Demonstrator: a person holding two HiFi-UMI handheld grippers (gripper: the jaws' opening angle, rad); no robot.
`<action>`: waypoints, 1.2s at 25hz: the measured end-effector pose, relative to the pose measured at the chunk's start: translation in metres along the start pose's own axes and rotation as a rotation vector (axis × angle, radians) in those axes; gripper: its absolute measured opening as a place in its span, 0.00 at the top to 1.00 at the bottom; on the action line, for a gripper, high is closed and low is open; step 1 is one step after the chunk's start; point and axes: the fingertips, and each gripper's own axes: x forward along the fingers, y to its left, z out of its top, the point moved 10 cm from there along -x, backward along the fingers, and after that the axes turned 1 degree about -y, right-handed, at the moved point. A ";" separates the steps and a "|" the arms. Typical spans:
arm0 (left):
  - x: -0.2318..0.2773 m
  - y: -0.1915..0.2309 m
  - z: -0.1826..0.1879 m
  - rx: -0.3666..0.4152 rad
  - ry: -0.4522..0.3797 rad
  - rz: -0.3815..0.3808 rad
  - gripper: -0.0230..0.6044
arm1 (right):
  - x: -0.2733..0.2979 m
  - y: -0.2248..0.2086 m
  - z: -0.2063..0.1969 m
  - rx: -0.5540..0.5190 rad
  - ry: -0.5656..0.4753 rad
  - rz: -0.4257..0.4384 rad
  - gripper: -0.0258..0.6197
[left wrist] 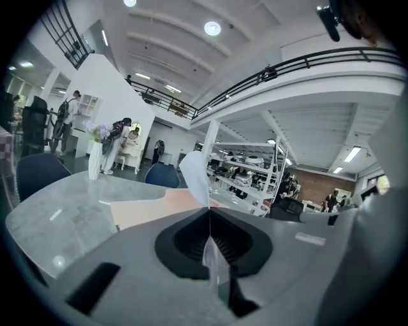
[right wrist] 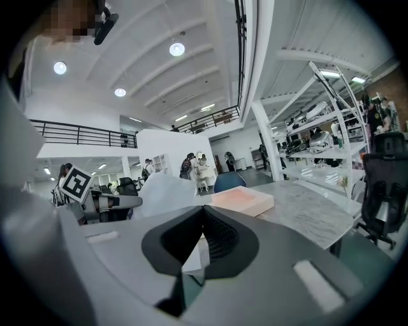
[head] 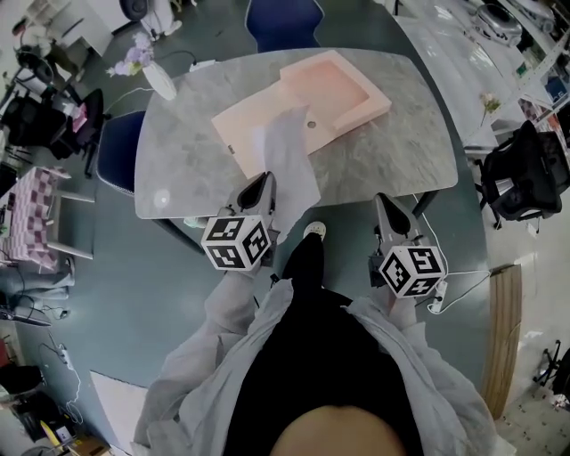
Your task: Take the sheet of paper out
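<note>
A white sheet of paper (head: 287, 158) hangs over the table's near edge, its far end still lying on the open pink box (head: 334, 89). My left gripper (head: 265, 184) is shut on the sheet's near edge. In the left gripper view the paper (left wrist: 194, 177) stands edge-on, pinched between the closed jaws of the left gripper (left wrist: 209, 215). My right gripper (head: 384, 203) hovers at the near edge of the table to the right, its jaws together with nothing between them. In the right gripper view the right gripper (right wrist: 203, 210) faces the pink box (right wrist: 243, 199), with the paper (right wrist: 162, 193) at its left.
The grey marble table (head: 196, 160) carries a white vase of flowers (head: 158, 80) at its far left corner. Blue chairs stand at the left (head: 120, 151) and far side (head: 283, 22). A black chair (head: 525, 174) is at the right. The person's legs are below the near edge.
</note>
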 end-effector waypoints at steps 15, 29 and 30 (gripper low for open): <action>-0.038 -0.028 -0.045 -0.004 0.044 -0.228 0.96 | -0.038 0.018 -0.028 -0.048 0.020 -0.017 0.95; -0.046 -0.030 -0.052 -0.002 0.048 -0.257 0.96 | -0.044 0.032 -0.036 -0.057 0.033 -0.027 0.95; -0.046 -0.030 -0.053 -0.002 0.048 -0.255 0.96 | -0.044 0.032 -0.036 -0.057 0.034 -0.024 0.95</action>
